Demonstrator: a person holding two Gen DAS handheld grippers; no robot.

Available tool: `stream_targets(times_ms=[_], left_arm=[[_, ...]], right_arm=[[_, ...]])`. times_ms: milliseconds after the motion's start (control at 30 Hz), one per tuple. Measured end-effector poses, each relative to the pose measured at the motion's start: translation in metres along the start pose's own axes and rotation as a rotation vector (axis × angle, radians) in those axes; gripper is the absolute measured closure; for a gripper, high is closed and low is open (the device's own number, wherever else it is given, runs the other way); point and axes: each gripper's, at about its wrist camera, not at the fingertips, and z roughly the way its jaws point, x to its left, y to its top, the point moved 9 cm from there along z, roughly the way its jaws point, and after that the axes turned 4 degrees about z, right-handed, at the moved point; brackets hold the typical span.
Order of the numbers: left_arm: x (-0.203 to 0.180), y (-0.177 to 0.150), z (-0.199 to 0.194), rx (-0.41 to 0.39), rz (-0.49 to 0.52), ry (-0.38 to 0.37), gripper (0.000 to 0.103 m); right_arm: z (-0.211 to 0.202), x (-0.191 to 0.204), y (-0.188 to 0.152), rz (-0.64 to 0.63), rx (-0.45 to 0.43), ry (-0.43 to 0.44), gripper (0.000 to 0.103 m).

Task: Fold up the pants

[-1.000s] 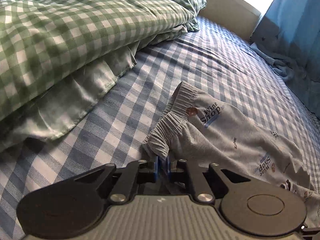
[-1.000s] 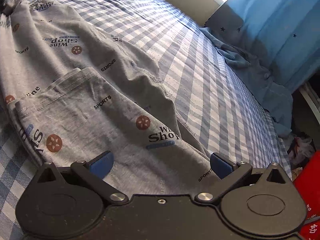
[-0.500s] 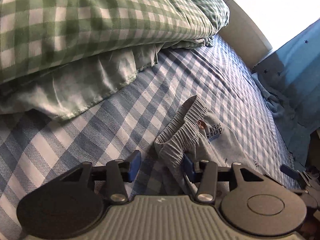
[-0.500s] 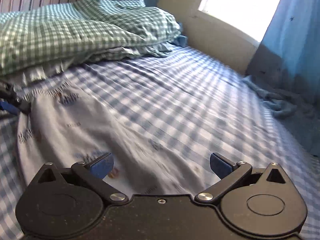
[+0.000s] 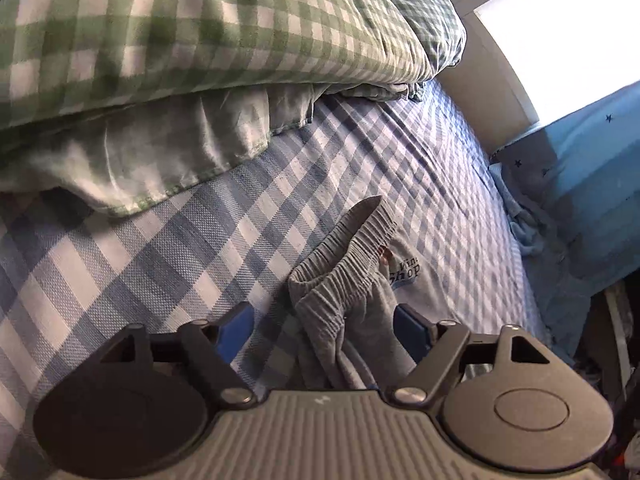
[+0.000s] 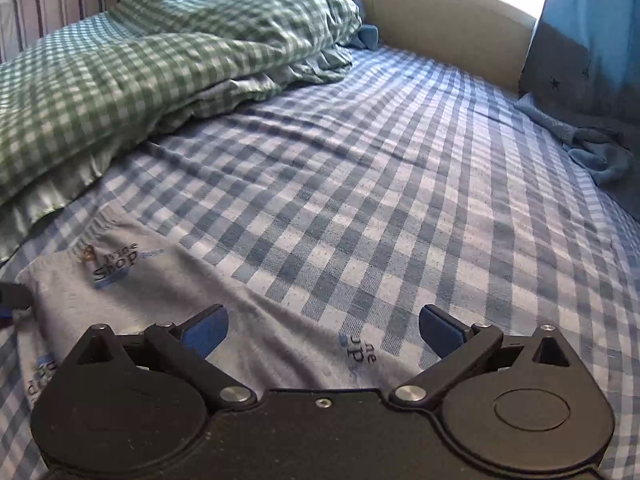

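Grey printed pants [image 6: 168,292] lie flat on a blue-checked bed sheet [image 6: 400,184]. Their ribbed elastic waistband [image 5: 344,264] is bunched up in the left wrist view, just ahead of my left gripper [image 5: 326,326]. The left gripper is open, its blue pads either side of the waistband end, gripping nothing. My right gripper [image 6: 322,330] is open and empty, just above the pants' near edge. The tip of the left gripper [image 6: 12,300] shows at the far left of the right wrist view.
A green-checked duvet [image 6: 152,56] is heaped along the left and back of the bed. A blue star-print curtain [image 6: 592,32] and crumpled blue cloth [image 6: 592,152] lie at the right, under a bright window. The bed's edge drops off at the right [image 5: 600,320].
My left gripper was shut on the waistband, then opened and let it go. My right gripper stayed open and lifted from close over the pants, now facing across the bed.
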Motion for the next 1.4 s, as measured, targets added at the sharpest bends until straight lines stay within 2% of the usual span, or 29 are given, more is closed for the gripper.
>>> stream_targets(times_ms=[100, 200, 267, 367, 433, 700, 800, 833, 867, 967, 1233, 1400], left_arm=[[-0.006, -0.001, 0.006, 0.009, 0.017, -0.002, 0.019], [-0.014, -0.003, 0.014, 0.025, 0.049, 0.016, 0.027], [-0.015, -0.004, 0.018, 0.026, 0.065, 0.058, 0.036], [-0.014, -0.002, 0.02, 0.027, 0.052, 0.09, 0.044], [-0.013, -0.001, 0.02, 0.036, 0.045, 0.109, 0.045], [-0.017, 0.0, 0.023, 0.06, 0.069, 0.193, 0.048], [-0.021, 0.001, 0.024, 0.075, 0.1, 0.258, 0.06], [-0.024, 0.001, 0.024, 0.076, 0.11, 0.281, 0.065], [-0.026, 0.001, 0.024, 0.075, 0.117, 0.294, 0.076], [-0.042, -0.001, 0.023, 0.057, 0.198, 0.347, 0.083], [-0.092, -0.007, 0.001, -0.057, 0.433, 0.434, 0.086], [-0.141, -0.02, -0.017, -0.124, 0.598, 0.413, 0.086]], right_arm=[[-0.04, -0.014, -0.035, 0.044, -0.005, -0.044, 0.001], [-0.069, -0.033, -0.08, 0.1, 0.029, -0.145, 0.001], [-0.08, -0.042, -0.11, 0.127, 0.064, -0.193, 0.001], [-0.09, -0.05, -0.143, 0.208, 0.103, -0.239, 0.001], [-0.092, -0.053, -0.153, 0.249, 0.106, -0.261, 0.001], [-0.083, -0.057, -0.142, 0.293, 0.035, -0.354, 0.001], [-0.057, -0.051, -0.153, 0.294, 0.126, -0.34, 0.001], [-0.056, -0.051, -0.154, 0.312, 0.115, -0.341, 0.001], [-0.057, -0.053, -0.152, 0.34, 0.106, -0.336, 0.001], [-0.06, -0.056, -0.149, 0.362, 0.119, -0.317, 0.001], [-0.095, -0.065, -0.148, 0.352, 0.057, -0.277, 0.001], [-0.114, -0.074, -0.156, 0.37, 0.032, -0.257, 0.001]])
